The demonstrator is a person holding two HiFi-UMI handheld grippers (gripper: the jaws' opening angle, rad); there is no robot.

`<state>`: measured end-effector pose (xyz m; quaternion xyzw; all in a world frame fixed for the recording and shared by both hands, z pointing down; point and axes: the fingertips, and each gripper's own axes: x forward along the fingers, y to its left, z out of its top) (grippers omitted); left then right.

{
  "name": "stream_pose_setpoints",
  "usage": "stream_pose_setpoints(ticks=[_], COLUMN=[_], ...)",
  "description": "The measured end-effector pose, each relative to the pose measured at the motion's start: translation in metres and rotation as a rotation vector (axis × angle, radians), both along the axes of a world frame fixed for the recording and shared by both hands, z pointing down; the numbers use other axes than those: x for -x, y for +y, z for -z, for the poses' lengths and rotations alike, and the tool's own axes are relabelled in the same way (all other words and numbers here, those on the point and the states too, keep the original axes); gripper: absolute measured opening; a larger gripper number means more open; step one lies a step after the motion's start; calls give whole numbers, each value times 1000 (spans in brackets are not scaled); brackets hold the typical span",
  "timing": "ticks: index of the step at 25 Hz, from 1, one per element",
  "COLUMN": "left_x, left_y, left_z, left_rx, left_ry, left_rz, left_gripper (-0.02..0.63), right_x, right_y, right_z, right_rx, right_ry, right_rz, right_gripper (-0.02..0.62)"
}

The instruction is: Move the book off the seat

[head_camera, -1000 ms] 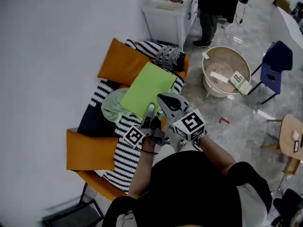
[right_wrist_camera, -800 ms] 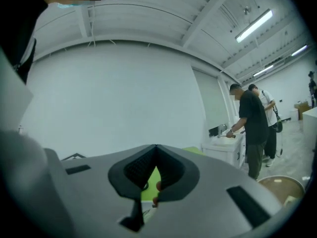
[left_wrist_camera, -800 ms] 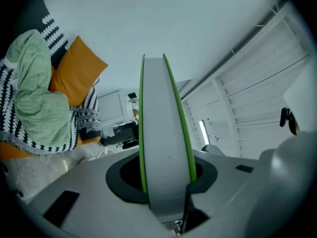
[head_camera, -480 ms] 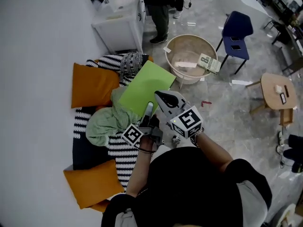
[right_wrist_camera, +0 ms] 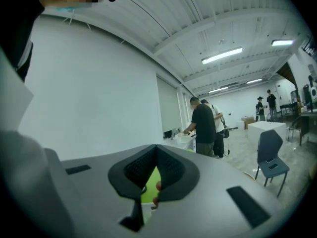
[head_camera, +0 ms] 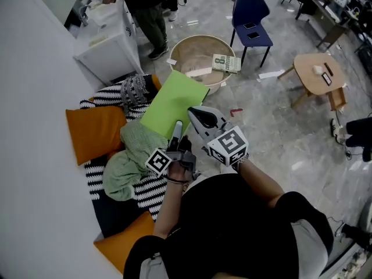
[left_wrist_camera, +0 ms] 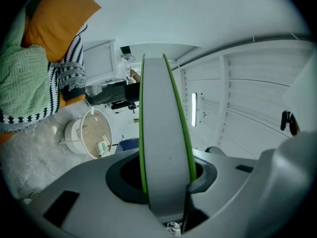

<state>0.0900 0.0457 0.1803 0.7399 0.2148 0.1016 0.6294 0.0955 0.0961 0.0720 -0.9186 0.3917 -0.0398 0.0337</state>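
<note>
My left claw [head_camera: 176,133] is clamped on the green book [head_camera: 171,106]. In the left gripper view the pale page edge with a green cover on either side [left_wrist_camera: 163,133] stands right between the jaws, seated deep in their throat. The grip sits on the edge of the book nearest me, so the rest of it juts away from the claw. My right claw [head_camera: 193,112] has its jaws brought together on nothing. The right gripper view shows the pads meeting at the top [right_wrist_camera: 154,175], with only a sliver of the book's green seen through the gap below them. In the head view it lies just above the book's near corner, and I cannot tell whether it touches

I judge this as the carry step: the book is up off the seat [head_camera: 94,172], over the seat's floor-side edge, with its far end past the seat. The green blanket [head_camera: 131,156] lies on the seat, beside the book

Next I need a landing place clear of the seat, then to lower the book flat and let go, minding its long unsupported end
</note>
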Motion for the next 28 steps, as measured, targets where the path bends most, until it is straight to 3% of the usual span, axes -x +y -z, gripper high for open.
stream_pose_setpoints(ticks=[5, 14, 28], left_x=[-23, -80, -175], left_y=[33, 101, 198], left_z=[-8, -8, -15], left_rx=[-27, -28, -70], left_ry=[-9, 0, -33], left_rz=[-67, -82, 50], left_gripper=[152, 152, 152], right_x=[-18, -79, -185], right_y=[39, 118, 250], right_z=[-3, -11, -17], right_rx=[1, -10, -20], right_ry=[-1, -16, -37], right_rz=[-77, -127, -67], right_gripper=[15, 15, 15])
